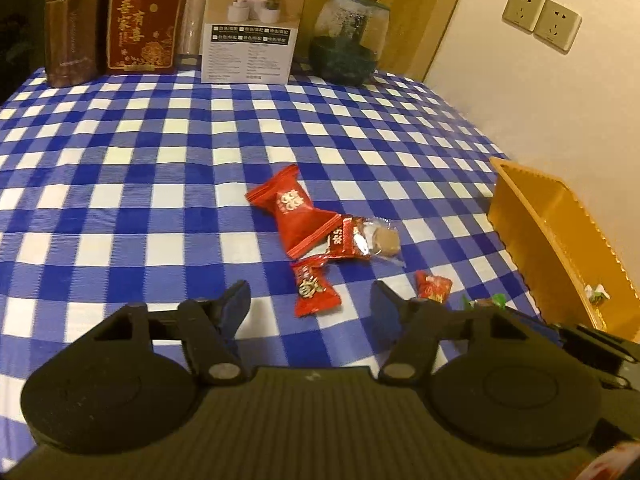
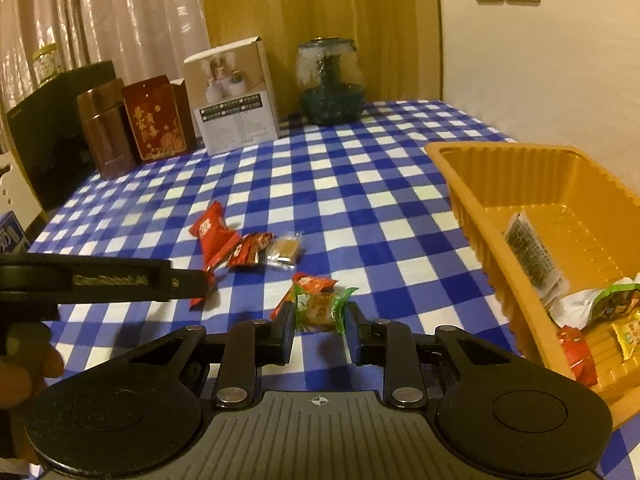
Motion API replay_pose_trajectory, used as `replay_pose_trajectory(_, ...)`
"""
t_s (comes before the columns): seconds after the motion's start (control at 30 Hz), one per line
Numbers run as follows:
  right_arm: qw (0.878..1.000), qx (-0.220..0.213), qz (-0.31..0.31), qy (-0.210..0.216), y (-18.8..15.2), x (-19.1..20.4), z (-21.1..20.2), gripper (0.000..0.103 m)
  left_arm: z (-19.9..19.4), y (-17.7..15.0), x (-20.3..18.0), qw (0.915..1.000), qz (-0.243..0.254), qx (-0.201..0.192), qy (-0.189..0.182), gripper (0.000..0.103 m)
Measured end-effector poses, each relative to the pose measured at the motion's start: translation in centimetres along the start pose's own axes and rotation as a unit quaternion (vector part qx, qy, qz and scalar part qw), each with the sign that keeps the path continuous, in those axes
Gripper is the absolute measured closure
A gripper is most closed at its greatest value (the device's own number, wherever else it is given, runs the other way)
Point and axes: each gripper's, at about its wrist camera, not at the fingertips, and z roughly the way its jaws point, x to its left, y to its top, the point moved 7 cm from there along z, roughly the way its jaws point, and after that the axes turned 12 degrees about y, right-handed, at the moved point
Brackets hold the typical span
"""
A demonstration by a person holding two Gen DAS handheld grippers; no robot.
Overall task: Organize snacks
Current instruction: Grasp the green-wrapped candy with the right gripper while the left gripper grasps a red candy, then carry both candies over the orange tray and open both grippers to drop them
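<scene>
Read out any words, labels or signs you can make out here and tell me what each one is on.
"吾家有喜": gold characters on the dark red gift box.
"囍": white sign on the large red candy wrapper.
White carton, snack packets in the orange plastic tray, lettering on the left hand-held gripper: too blurred.

My worktop cloth (image 1: 160, 160) has blue and white squares. The big candy (image 1: 298, 216) on it is red with white marks. A small candy (image 1: 314, 290) is red too. The candy (image 2: 320, 308) between the fingers of my right claw (image 2: 319, 330) is green and orange. My left claw (image 1: 310, 304) is black. The tray (image 2: 532, 184) is yellow-orange. The tall box (image 1: 142, 20) at the back is dark red with gold flowers. The jar (image 1: 348, 40) is dark green at the bottom.
</scene>
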Motion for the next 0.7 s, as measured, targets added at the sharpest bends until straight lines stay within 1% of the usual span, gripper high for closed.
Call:
replay_pose_trajectory(0.03,1.000,0.000,0.001,0.000,0.1,-0.1,0.0,0.076,0.3,0.0,-0.2,1.0000,-0.001,-0.001,0.000,0.050)
replay_pose_trajectory(0.1,1.000,0.000,0.004,0.001,0.1,-0.2,0.1,0.076,0.9,0.0,-0.5,1.0000,0.000,0.001,-0.002,0.061)
replay_pose_trajectory(0.23,1.000,-0.001,0.010,0.002,0.1,-0.5,0.1,0.076,2.0,-0.2,-0.8,1.0000,0.000,0.005,0.005,0.066)
replay_pose_trajectory(0.3,1.000,-0.002,0.011,0.001,0.1,-0.6,0.0,0.076,2.3,-0.3,-0.8,1.0000,-0.002,0.007,0.006,0.073)
replay_pose_trajectory(0.33,1.000,-0.002,0.012,0.002,0.1,-0.6,0.0,0.076,2.3,-0.3,-0.7,1.0000,-0.001,0.005,0.008,0.075)
replay_pose_trajectory(0.37,1.000,-0.002,0.013,0.000,0.1,-0.6,0.0,0.076,2.3,-0.3,-0.7,0.9999,-0.002,0.006,0.010,0.079)
replay_pose_trajectory(0.4,1.000,-0.002,0.014,0.000,0.1,-0.6,0.0,0.076,2.3,-0.3,-0.6,0.9999,-0.004,0.007,0.009,0.081)
replay_pose_trajectory(0.63,1.000,-0.003,0.013,0.003,0.1,-0.4,-0.1,0.076,1.8,-0.6,-0.5,0.9997,-0.005,0.016,0.016,0.082)
replay_pose_trajectory(0.7,1.000,-0.005,0.012,0.003,0.2,-0.4,-0.4,0.076,1.3,-0.9,-0.4,0.9996,-0.013,0.019,0.015,0.082)
